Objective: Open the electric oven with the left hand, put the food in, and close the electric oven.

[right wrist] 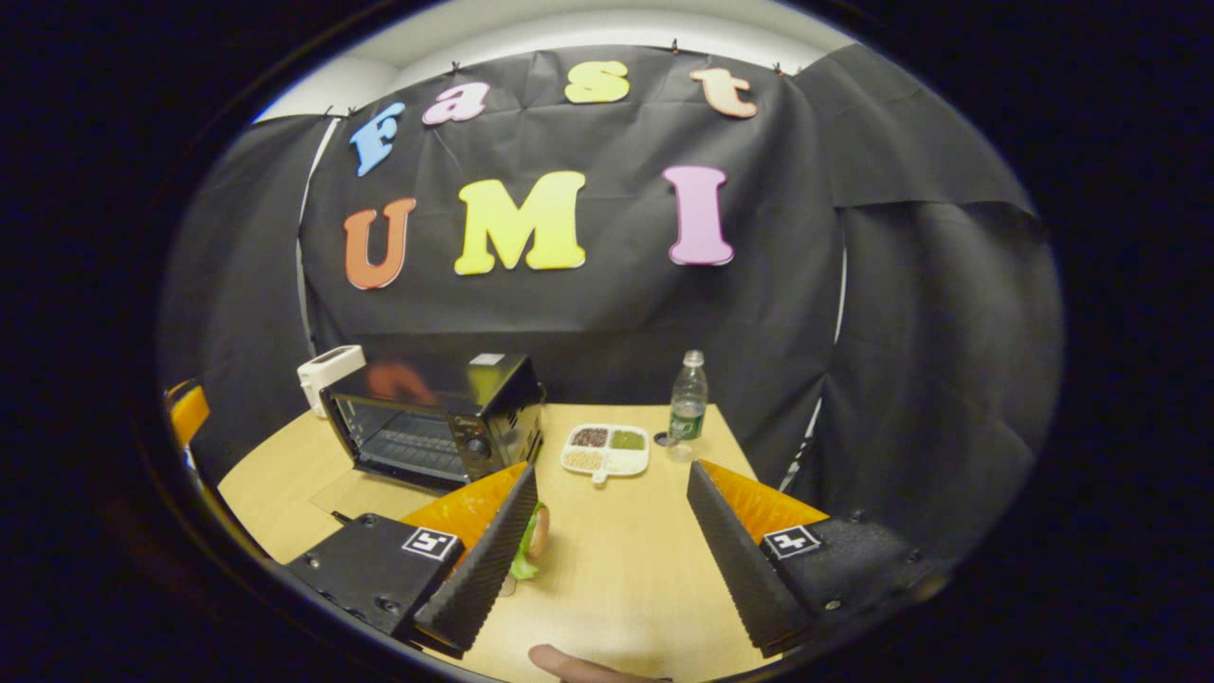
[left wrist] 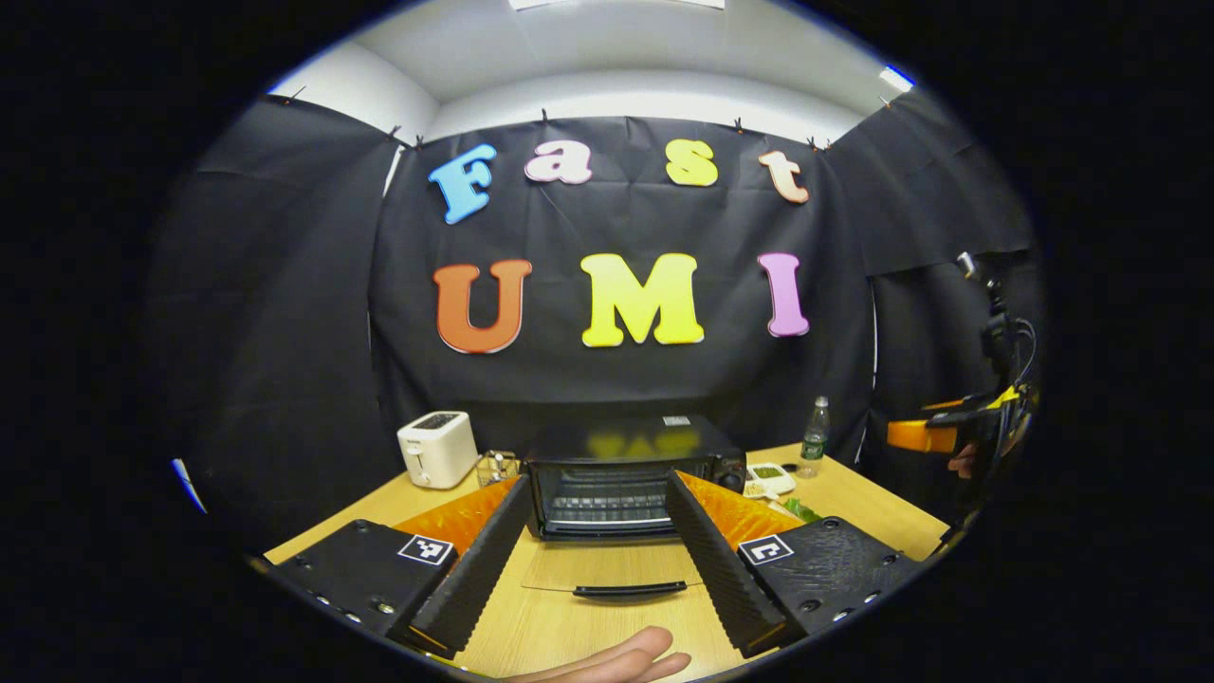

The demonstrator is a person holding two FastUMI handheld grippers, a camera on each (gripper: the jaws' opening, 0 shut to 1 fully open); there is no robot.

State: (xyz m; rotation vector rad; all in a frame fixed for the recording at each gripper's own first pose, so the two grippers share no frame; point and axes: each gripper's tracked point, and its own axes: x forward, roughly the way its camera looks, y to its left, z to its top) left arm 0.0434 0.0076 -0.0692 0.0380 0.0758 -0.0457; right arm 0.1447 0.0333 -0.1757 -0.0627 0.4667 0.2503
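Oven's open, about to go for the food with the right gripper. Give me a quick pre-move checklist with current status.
1. Oven door fully down, flat on the table: ok.
2. Oven rack free of other items: ok, as far as the left gripper view shows.
3. Right gripper jaws open and empty: ok.
4. Food located, on the table beside the right gripper's left finger: ok.
5. Food lined up between the jaws: not ok, it lies off to the left, partly hidden.
6. Left gripper open, holding nothing: ok.
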